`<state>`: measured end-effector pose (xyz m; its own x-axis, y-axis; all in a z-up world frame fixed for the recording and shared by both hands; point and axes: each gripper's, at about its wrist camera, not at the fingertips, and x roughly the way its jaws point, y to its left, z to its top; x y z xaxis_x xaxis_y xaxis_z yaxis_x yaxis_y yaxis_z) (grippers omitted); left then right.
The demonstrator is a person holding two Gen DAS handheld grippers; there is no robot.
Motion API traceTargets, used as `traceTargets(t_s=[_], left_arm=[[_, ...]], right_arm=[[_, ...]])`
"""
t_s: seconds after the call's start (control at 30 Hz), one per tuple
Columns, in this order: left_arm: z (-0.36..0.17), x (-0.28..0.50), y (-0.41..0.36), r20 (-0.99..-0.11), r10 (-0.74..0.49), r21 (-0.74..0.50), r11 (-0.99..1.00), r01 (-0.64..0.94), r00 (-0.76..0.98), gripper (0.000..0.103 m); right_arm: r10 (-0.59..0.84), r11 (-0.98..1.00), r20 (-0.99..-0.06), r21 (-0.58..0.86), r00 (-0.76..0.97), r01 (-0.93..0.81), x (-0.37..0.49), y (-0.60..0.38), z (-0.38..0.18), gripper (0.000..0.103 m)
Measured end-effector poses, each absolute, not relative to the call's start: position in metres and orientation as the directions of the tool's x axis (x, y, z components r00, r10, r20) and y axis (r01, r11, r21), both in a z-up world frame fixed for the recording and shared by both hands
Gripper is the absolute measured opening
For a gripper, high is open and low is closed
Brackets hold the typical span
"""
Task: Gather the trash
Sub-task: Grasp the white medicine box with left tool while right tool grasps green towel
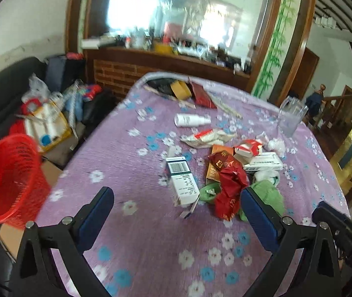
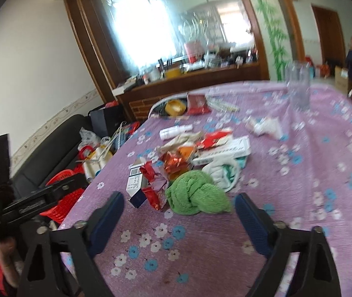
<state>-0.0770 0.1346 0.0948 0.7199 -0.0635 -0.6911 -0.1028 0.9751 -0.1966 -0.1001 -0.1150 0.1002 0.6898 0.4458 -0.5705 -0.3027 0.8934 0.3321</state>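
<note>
Right now the trash sits in a loose heap near the middle of the purple flowered tablecloth (image 1: 126, 163): a crumpled red foil wrapper (image 1: 228, 185), a white barcoded carton (image 1: 182, 180) lying flat to its left, a green crumpled cloth (image 2: 198, 193) at the near edge, and torn red-and-white packets (image 1: 246, 147) and a long white box (image 1: 262, 164) farther back. The pieces overlap and look light and springy.

The left gripper (image 1: 176, 212) hangs over the near cloth with jaws wide and nothing between them; the right gripper (image 2: 178, 212) is likewise spread and empty, just short of the green cloth.

Off the table's left edge stands a red mesh basket (image 1: 5, 180), probably the bin. Far right stands a clear glass mug (image 1: 291, 116).

Risks, as I judge them: closing on the tangled heap could drag neighbouring scraps along or off the table, foil could slip out, and the fingertips could snag the tablecloth. The green cloth may not be trash at all.
</note>
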Motion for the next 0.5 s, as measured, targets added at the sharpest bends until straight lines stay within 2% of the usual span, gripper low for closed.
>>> traceTargets(t_s=[0.03,0.1,0.23,0.33,0.43,0.5], left_arm=[[0.085,-0.060,0.135,-0.714,-0.085,-0.211,0.973,-0.098,0.695,0.097],[0.070,-0.037,0.136,-0.753,-0.096,-0.218,0.970,-0.109,0.651,0.086],[0.043,-0.001,0.136,-0.798,-0.107,-0.212,0.971,-0.110,0.593,0.080],[0.027,0.014,0.135,-0.829,-0.110,-0.206,0.972,-0.117,0.549,0.065],[0.019,0.017,0.134,-0.839,-0.120,-0.206,0.973,-0.104,0.531,0.063],[0.017,0.014,0.133,-0.837,-0.129,-0.211,0.973,-0.097,0.532,0.055]], right_arm=[[0.461,0.885,-0.581,0.357,0.671,-0.299,-0.090,-0.114,0.094,0.084],[0.479,0.874,-0.605,0.401,0.637,-0.276,-0.069,-0.114,0.080,0.082],[0.468,0.878,-0.656,0.420,0.593,-0.229,-0.037,-0.108,0.061,0.082],[0.450,0.889,-0.686,0.408,0.572,-0.209,-0.023,-0.102,0.049,0.082],[0.448,0.890,-0.703,0.411,0.552,-0.198,-0.016,-0.099,0.038,0.082],[0.453,0.888,-0.713,0.415,0.535,-0.198,-0.012,-0.097,0.029,0.072]])
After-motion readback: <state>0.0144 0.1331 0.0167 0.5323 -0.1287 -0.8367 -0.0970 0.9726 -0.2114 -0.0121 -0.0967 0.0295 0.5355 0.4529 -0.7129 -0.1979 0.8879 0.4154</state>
